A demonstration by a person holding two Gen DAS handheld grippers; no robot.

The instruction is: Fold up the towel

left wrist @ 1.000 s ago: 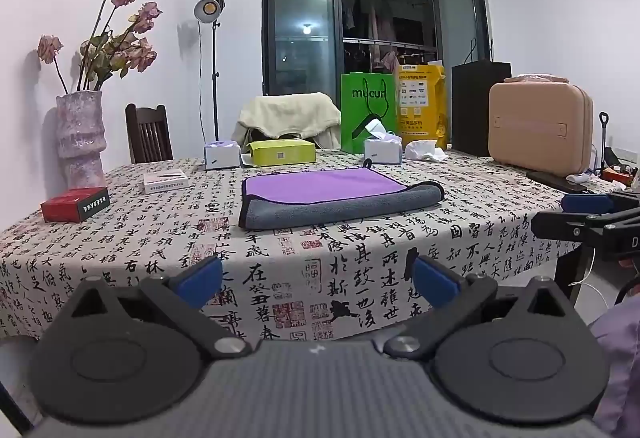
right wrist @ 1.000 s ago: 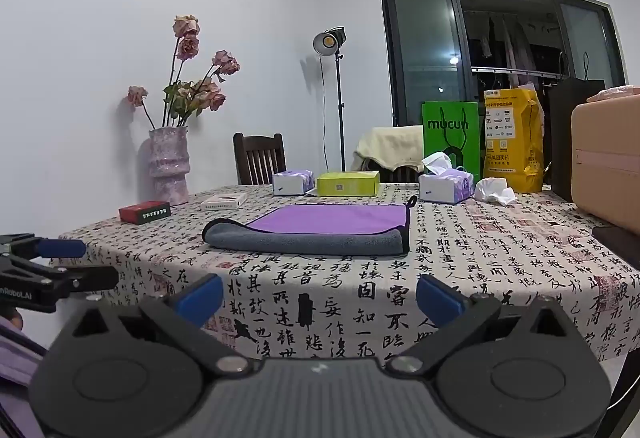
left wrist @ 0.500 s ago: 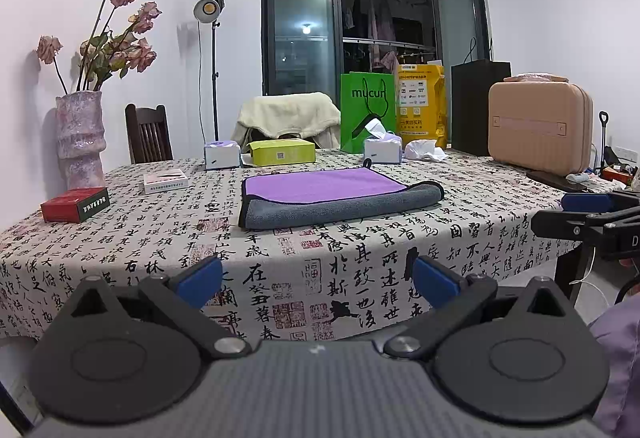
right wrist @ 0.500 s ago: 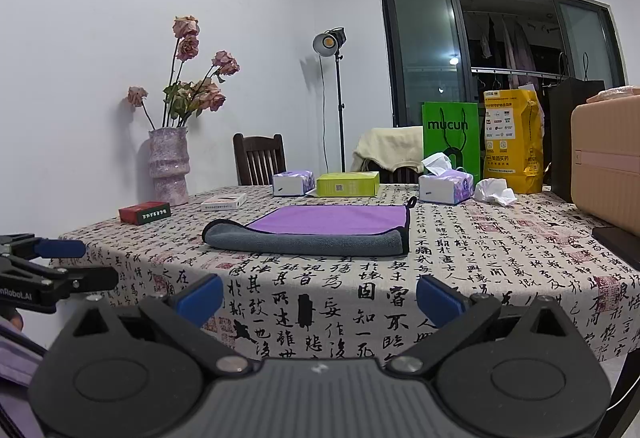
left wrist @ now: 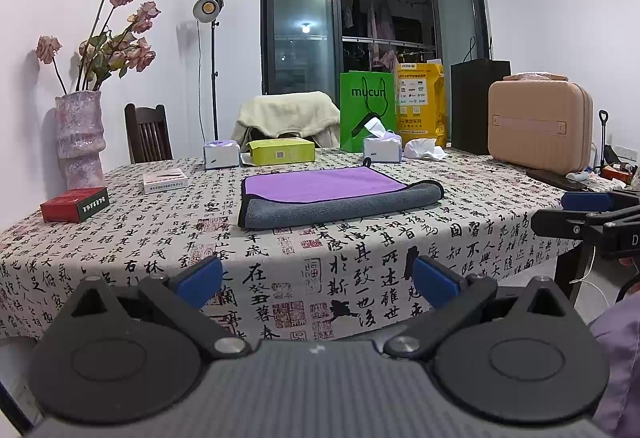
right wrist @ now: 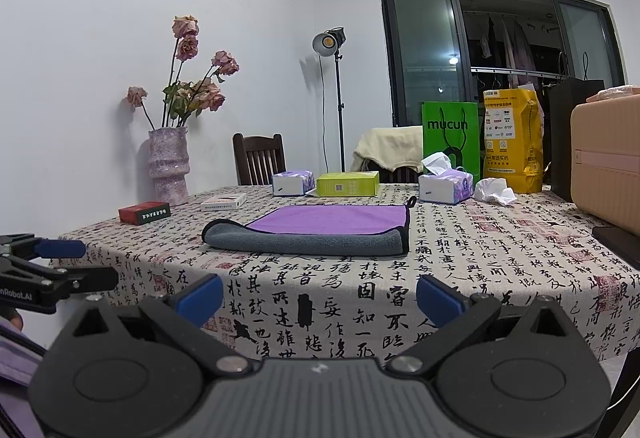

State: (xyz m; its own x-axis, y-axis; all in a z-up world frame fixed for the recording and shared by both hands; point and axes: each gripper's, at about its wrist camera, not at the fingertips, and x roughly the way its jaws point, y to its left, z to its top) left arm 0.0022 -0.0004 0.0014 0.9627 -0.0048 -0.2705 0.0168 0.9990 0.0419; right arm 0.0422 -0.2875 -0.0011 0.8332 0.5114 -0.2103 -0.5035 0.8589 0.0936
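A towel, purple on top and grey underneath, lies folded flat on the patterned tablecloth in the middle of the table; it shows in the left wrist view (left wrist: 320,188) and in the right wrist view (right wrist: 332,220). My left gripper (left wrist: 318,280) is open and empty, held off the table's near edge, well short of the towel. My right gripper (right wrist: 320,296) is also open and empty, off the near edge. Each gripper shows from the side in the other's view: the right one (left wrist: 592,214) and the left one (right wrist: 52,266).
A vase of dried roses (left wrist: 80,138), a red box (left wrist: 74,204) and a white box (left wrist: 165,180) stand at the left. Tissue boxes (left wrist: 382,148), a yellow-green box (left wrist: 282,151), shopping bags (left wrist: 368,110) and a beige case (left wrist: 540,126) line the back and right.
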